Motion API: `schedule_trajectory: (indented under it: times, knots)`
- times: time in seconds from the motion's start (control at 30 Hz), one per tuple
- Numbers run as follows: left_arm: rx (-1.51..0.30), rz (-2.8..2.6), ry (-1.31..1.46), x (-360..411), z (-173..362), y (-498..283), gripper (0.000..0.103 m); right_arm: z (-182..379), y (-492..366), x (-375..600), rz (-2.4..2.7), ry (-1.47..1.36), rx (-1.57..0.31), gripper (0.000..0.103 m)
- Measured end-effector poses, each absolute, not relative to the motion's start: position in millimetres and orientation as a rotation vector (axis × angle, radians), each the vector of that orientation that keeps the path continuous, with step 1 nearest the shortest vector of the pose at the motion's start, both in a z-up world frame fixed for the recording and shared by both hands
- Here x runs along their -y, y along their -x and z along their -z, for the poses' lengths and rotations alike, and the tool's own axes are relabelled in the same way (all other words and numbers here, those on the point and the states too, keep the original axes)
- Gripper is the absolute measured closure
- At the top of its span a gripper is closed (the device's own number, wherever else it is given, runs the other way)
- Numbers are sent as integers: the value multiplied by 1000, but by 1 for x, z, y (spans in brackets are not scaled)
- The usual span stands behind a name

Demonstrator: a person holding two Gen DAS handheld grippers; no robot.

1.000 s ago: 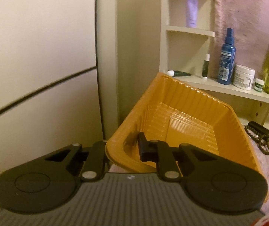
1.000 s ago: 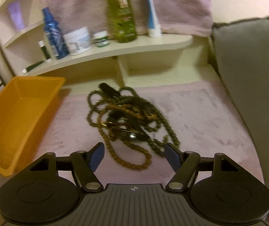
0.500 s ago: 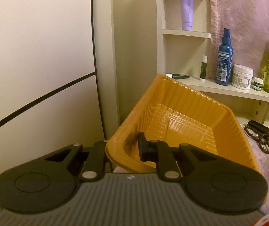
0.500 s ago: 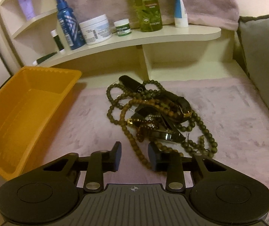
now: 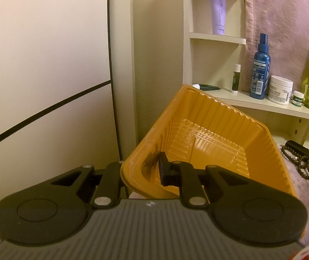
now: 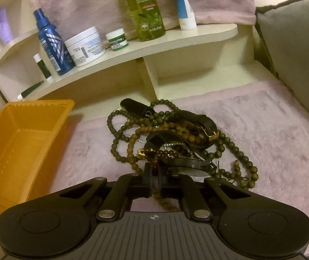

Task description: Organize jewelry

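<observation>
Pink fuzzy blanket [image 6: 252, 130] covers the surface; grey cushion [image 6: 295, 54] at its right edge, seen only in the right wrist view. Cream shelf unit [image 6: 154, 43] behind, pink towel [image 6: 85, 2] hanging at the back. Orange ribbed tray [image 5: 208, 134] tilted, left of the jewelry; left gripper [image 5: 141, 171] is clamped on its near rim, one finger inside, the other outside. Left view alone shows the white panel wall [image 5: 41, 65] with a black line. Jewelry pile [image 6: 167, 138] sits mid-blanket: tangled brown bead strands, black straps, a gold clasp, a dark round piece. Right gripper [image 6: 154, 182] has jaws nearly closed, pinching a bead strand [image 6: 154, 164] at the pile's near edge. On the shelf: green bottle [image 6: 148, 8] reading "OLIVE", blue spray bottle [image 6: 50, 45], blue-white tube [image 6: 183, 4], white jar [image 6: 85, 46] with unreadable small print, small green-labelled pot [image 6: 116, 39], lilac tube [image 6: 1, 25] on an upper shelf, small dark stick [image 6: 43, 67]. Pile mostly cut off in the left view.
</observation>
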State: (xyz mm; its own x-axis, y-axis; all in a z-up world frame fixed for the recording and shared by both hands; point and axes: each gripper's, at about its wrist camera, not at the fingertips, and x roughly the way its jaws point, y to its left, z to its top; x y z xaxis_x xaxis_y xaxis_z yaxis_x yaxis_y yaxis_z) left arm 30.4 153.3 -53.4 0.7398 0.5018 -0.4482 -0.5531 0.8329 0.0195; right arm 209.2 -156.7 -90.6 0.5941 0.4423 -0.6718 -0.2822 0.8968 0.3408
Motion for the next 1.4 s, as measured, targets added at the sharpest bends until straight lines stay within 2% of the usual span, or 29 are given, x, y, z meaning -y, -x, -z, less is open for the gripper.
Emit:
schedule_trajectory:
  times: [0.5,0.87,1.4]
  knots:
    - [-462,-566,115,-153,54,-32,89,30,-183,144,-607,-180,-709,98]
    - [-461,-563,126,-154,54,-33,89,-25,-163,80,-900,-190,-619,98]
    - [-460,-565,138,-155,53,-31,89,43,-162,17,-992,-58,-921,96]
